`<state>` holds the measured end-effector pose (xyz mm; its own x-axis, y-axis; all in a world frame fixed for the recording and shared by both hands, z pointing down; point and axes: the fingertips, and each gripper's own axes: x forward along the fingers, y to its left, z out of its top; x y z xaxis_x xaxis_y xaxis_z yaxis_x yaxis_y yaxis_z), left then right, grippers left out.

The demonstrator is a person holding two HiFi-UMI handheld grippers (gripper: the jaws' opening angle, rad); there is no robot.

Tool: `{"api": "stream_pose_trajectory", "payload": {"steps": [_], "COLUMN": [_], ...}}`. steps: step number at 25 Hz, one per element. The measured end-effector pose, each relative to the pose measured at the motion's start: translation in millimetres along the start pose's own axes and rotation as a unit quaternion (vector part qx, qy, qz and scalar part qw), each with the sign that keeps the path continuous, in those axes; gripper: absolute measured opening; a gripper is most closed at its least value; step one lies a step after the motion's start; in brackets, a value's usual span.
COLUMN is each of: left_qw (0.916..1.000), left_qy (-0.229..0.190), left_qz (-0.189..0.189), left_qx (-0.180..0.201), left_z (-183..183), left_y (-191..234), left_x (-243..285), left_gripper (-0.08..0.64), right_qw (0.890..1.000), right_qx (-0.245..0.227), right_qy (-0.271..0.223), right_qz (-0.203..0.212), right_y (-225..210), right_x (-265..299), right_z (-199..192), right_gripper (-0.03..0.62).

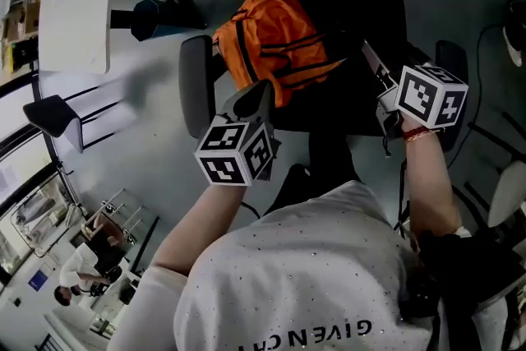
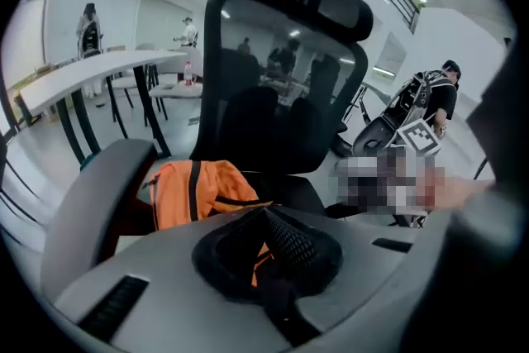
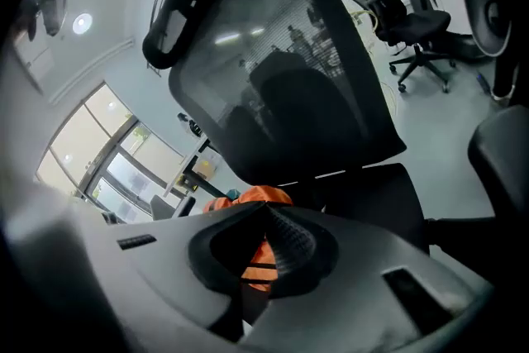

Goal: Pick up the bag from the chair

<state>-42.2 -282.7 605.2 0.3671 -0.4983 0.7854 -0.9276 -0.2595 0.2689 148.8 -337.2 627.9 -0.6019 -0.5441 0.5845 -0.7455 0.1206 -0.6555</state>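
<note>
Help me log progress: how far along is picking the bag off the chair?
Nothing is done yet: the orange bag lies on the chair seat, untouched. In hand: the left gripper and right gripper point at it, jaws together, empty. Left: open, grip the bag, lift it.

The person's white shirt (image 1: pixel 312 259) bears dark lettering (image 1: pixel 306 334), upside down at six o'clock in the head view: "GIVEN", then a cut-off "CH". Nothing else is legible.
</note>
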Motion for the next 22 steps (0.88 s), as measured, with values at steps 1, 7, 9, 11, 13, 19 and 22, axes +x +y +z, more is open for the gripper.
{"api": "stream_pose_trajectory", "payload": {"steps": [1,7,9,11,13,19,22], "left_qw": [0.9998,0.993,0.9883,0.9851,0.9848,0.9779,0.9727], "left_qy": [0.017,0.11,0.141,0.157,0.156,0.164,0.182], "left_qz": [0.004,0.035,0.036,0.042,0.059,0.122,0.139], "left_qx": [-0.003,-0.026,-0.045,-0.056,-0.048,0.044,0.038], "left_z": [-5.0,-39.9,-54.9,-63.0,-64.9,-75.7,-86.5], "left_y": [2.6,27.0,30.5,30.1,26.8,25.0,30.1], "left_x": [12.7,79.1,89.1,95.8,101.9,122.5,134.7], "left_gripper": [0.012,0.055,0.129,0.211,0.267,0.308,0.31], "right_qw": [1.0,0.999,0.998,0.996,0.995,0.992,0.991], "right_qx": [0.008,0.042,0.051,0.06,0.068,0.083,0.1], "right_qy": [0.001,0.029,0.047,0.06,0.072,0.091,0.088], "right_qz": [-0.002,0.006,0.008,0.009,0.01,0.015,0.017], "right_y": [-8.1,-35.1,-33.6,-34.0,-38.3,-56.8,-63.6], "right_x": [0.1,10.0,9.2,5.7,1.6,2.8,6.4], "right_z": [-2.2,-31.8,-48.7,-60.2,-69.1,-91.6,-99.6], "right_gripper": [0.005,0.003,0.004,0.004,0.003,0.003,0.005]}}
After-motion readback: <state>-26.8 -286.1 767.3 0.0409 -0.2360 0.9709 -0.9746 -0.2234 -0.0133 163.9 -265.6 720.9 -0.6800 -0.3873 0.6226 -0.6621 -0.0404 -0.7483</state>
